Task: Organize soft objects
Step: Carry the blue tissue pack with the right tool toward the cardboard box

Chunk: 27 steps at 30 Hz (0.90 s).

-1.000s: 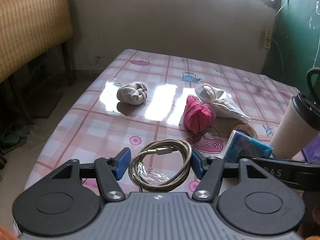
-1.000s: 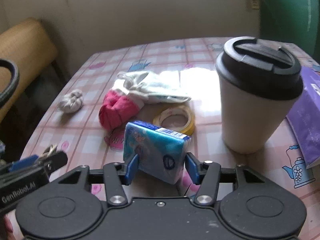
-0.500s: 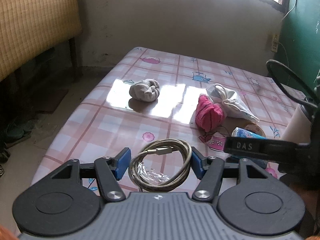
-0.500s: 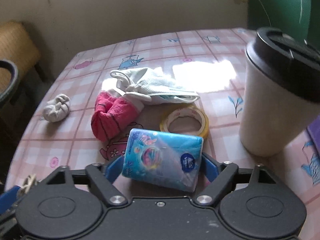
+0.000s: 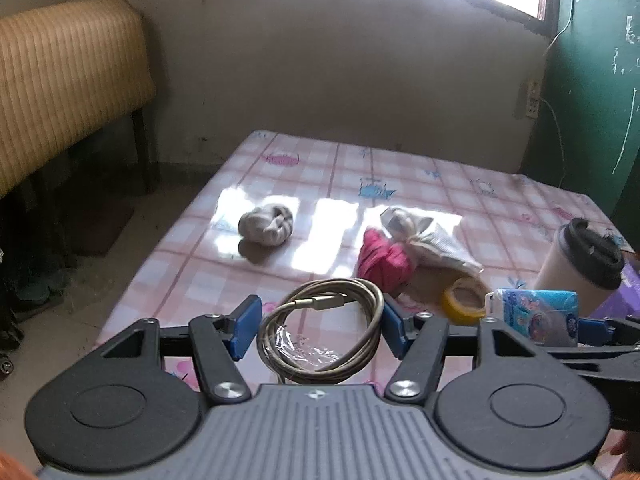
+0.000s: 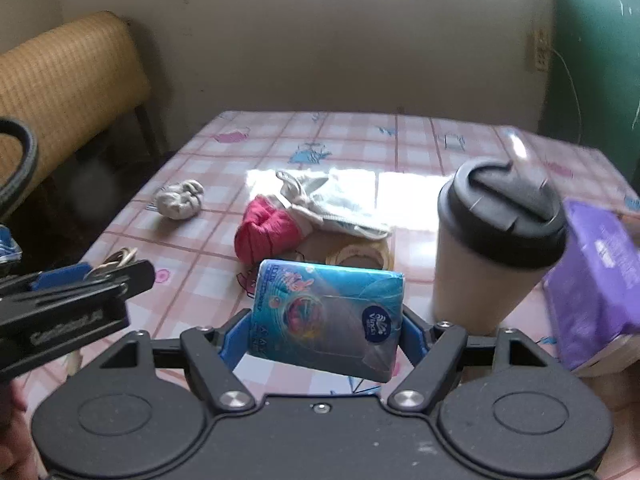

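On the checked worktop (image 6: 400,136) lie socks. The right gripper (image 6: 326,330) jaws pinch the tissue pack (image 6: 326,318); the left gripper (image 5: 320,326) jaws clasp the cable (image 5: 320,328). Carry both level, squeezing gently.

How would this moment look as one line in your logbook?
left gripper: holds coiled cable | right gripper: holds tissue pack | socks on table

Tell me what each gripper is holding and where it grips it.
Left gripper: coiled cable, pinched across the coil's outer sides. Right gripper: blue tissue pack, clamped at its two short ends.
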Each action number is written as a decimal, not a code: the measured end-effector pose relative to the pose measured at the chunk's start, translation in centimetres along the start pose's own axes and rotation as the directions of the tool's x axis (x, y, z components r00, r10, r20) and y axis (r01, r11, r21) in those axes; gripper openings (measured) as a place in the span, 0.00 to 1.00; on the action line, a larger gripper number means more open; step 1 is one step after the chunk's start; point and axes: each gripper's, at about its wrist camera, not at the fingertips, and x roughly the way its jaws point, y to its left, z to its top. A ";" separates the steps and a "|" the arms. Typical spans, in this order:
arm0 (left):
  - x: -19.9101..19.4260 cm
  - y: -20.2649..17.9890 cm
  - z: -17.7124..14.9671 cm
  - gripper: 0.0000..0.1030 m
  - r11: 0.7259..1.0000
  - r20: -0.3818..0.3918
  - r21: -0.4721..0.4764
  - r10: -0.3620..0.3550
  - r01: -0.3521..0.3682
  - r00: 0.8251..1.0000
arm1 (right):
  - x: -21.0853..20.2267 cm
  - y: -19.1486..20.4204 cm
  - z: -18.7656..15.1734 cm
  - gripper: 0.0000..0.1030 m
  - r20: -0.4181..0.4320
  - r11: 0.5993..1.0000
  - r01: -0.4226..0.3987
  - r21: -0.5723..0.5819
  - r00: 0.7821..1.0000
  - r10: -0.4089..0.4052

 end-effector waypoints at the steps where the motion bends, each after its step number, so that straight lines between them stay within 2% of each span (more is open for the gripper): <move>1: -0.4 -0.2 0.2 0.62 1.000 0.005 0.000 0.001 -0.001 1.000 | -0.6 -0.1 0.2 0.85 0.009 1.000 -0.002 -0.007 1.000 0.002; 14: -4.0 -2.5 2.5 0.62 0.999 0.041 0.004 0.042 -0.042 0.998 | -5.9 -1.9 2.3 0.86 0.060 0.998 -0.050 -0.034 0.997 0.052; 27: -5.3 -4.6 2.9 0.62 0.999 0.041 0.028 0.014 -0.015 0.999 | -8.3 -3.4 2.8 0.86 0.084 0.998 -0.048 -0.035 0.995 0.051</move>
